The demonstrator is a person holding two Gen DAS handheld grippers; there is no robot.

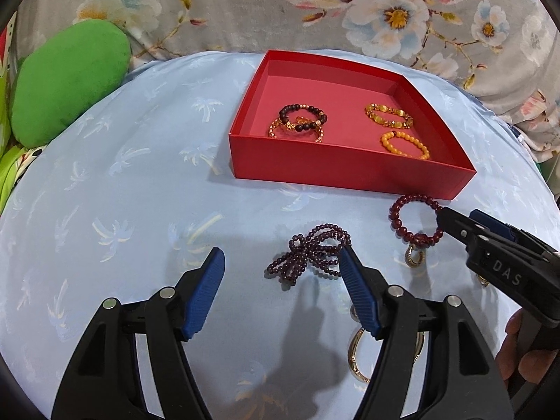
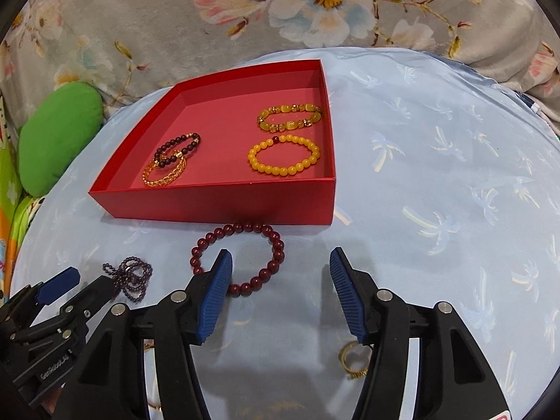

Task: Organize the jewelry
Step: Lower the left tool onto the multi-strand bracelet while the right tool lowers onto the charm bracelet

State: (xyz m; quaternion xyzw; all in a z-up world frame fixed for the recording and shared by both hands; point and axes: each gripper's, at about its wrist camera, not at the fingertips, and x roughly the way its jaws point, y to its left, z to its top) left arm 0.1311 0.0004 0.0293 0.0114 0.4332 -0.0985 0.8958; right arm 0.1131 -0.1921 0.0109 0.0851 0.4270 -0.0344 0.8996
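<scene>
A tangled strand of small purple beads (image 1: 308, 255) lies on the light blue cloth. My left gripper (image 1: 280, 262) stands open over it, its right fingertip on the strand's right end. Beside the strand lies a dark red bead bracelet (image 2: 276, 245) just in front of the red box (image 2: 210, 206). My right gripper (image 2: 280, 262) is open, its left finger inside the ring and the ring's right side between the fingers. The left wrist view shows the right gripper (image 1: 458, 215) at the bracelet (image 1: 395, 222). The box holds a dark bead bracelet (image 1: 301, 117) and yellow bracelets (image 2: 283, 155).
A gold ring (image 2: 353, 360) lies under the right gripper, another gold ring (image 1: 357, 350) under the left one, and a small hoop (image 1: 414, 257) by the red bracelet. A green cushion (image 1: 70, 80) sits at the left. A floral blanket (image 1: 245, 10) rises behind the blue cloth.
</scene>
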